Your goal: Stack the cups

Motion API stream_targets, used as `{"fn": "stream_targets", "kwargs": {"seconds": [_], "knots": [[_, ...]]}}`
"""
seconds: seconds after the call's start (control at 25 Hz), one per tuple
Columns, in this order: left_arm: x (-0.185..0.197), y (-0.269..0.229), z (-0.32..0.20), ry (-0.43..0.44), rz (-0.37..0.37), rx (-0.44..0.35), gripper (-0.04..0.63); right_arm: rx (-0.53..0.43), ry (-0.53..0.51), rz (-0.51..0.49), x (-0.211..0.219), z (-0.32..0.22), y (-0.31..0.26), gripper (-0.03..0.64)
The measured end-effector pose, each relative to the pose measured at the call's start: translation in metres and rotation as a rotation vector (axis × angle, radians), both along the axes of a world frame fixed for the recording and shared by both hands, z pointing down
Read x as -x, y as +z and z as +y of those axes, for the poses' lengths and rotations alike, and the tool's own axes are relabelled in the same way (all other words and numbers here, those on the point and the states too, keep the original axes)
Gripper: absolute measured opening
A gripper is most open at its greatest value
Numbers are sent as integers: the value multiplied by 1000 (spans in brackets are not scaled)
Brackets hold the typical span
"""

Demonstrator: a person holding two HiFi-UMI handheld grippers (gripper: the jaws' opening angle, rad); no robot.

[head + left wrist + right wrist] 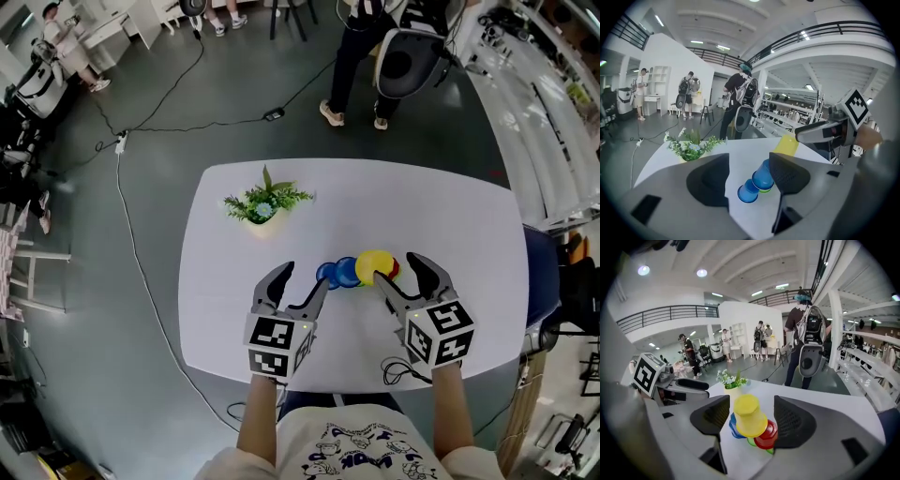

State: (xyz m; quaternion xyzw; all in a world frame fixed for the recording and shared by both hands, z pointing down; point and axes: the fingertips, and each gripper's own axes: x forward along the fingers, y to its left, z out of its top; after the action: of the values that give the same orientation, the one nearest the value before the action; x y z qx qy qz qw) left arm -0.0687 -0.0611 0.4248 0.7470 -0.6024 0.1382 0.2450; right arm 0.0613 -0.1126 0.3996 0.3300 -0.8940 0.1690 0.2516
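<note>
White table, grey floor, plant upper-left | blue cups, yellow cup mid-frame | left gripper spread, empty | right gripper spread around yellow cup, ungripped

The yellow cup and blue cups look glossy plastic, the white table smooth and matt

A white bench stands on a grey floor, with a cable trailing past its left edge and a small plant near its far left corner. Beyond the far edge a person stands, and white racks run along the right. White walls, a railed balcony and round ceiling lights close in the hall.
</note>
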Motion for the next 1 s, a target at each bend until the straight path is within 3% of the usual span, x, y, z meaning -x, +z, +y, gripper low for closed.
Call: {"fn": "stream_targets", "kwargs": {"seconds": [0.12,0.24,0.52,0.64,1.0], "knots": [[3,-20,-5,-26,6,-59,269,-165,62,-47,-8,-9,-23,293],[5,-36,-4,-63,-8,-110,211,-277,147,-30,-23,-13,-30,231],[6,-75,-2,-160,-87,-236,57,-295,328,-132,-54,-17,-45,83],[2,-87,0,-191,-108,-261,23,-326,359,-131,-64,-18,-55,17],[-9,-103,12,-224,-132,-310,15,-370,340,-142,-65,-8,-64,11]]}}
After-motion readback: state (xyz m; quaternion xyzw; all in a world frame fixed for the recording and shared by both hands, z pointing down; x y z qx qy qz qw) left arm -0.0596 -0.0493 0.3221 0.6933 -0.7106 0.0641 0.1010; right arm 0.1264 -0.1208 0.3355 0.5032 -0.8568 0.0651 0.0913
